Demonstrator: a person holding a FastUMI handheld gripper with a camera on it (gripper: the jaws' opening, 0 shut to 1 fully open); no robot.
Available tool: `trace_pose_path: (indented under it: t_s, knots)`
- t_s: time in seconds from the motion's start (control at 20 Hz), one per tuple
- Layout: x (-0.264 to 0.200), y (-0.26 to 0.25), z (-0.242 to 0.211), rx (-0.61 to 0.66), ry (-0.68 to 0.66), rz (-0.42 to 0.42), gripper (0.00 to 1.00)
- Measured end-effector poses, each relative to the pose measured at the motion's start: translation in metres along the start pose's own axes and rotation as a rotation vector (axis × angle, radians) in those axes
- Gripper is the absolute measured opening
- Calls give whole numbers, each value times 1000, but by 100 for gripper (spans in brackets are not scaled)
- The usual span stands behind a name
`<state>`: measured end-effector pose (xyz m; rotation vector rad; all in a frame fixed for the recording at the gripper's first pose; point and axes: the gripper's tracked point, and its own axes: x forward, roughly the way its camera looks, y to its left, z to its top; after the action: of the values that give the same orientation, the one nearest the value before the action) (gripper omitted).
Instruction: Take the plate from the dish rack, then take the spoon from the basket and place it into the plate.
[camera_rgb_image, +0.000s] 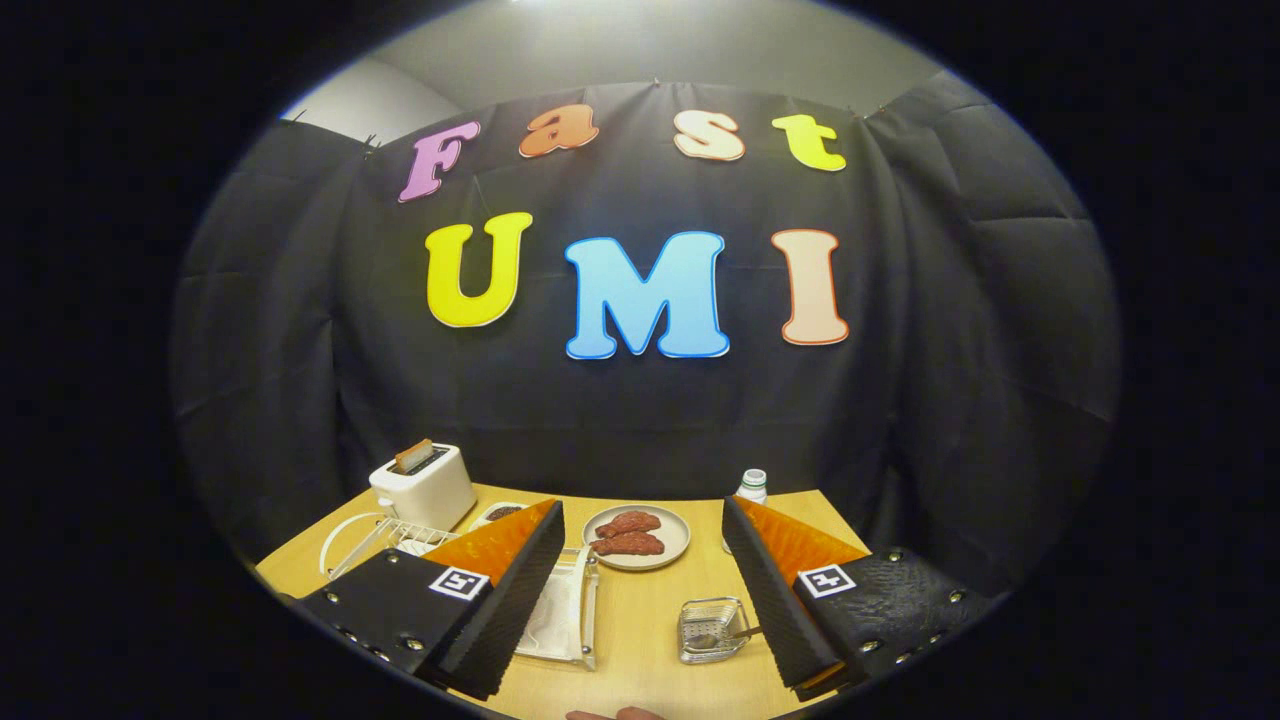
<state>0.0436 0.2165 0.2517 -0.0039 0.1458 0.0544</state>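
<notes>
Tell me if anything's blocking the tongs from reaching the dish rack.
Nothing visible does. The tongs hang open above the table, and the dish rack sits ahead beside one finger, next to the toaster, with no object across that path.

Gripper (645, 575): ridged pads, square markers, screws

The table (640, 625) in the lower middle looks like pale wood with a smooth, matt finish, and the booth wall behind it in the upper half is matt black cloth, creased in folds. At lower left the toaster (424, 487) has a smooth, slightly glossy plastic-looking shell, the dish rack (385, 540) beside it is thin coated wire, and the small basket (712, 630) at lower centre is shiny metal mesh. The gripper (645, 590) stands wide apart, its fingers (515, 590) faced with a rough ribbed texture, while the plate (637, 537) between them looks smooth and matt.
</notes>
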Motion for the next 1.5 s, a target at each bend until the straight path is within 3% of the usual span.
trace_pose_path:
  t_s: [0.25, 0.5, 0.85, 1.05, 1.35, 1.4, 1.5]
  knots:
    - [23, 37, -11, -7, 63, 3, 97]
    - [48, 86, -39, 12, 203, 62, 97]
    - [84, 114, -73, -38, 334, 15, 97]
    - [102, 115, -89, -68, 412, -47, 95]
    - [119, 109, -119, -134, 572, -182, 79]
    - [120, 107, -121, -143, 585, -204, 72]
    - [125, 102, -127, -174, 608, -255, 71]
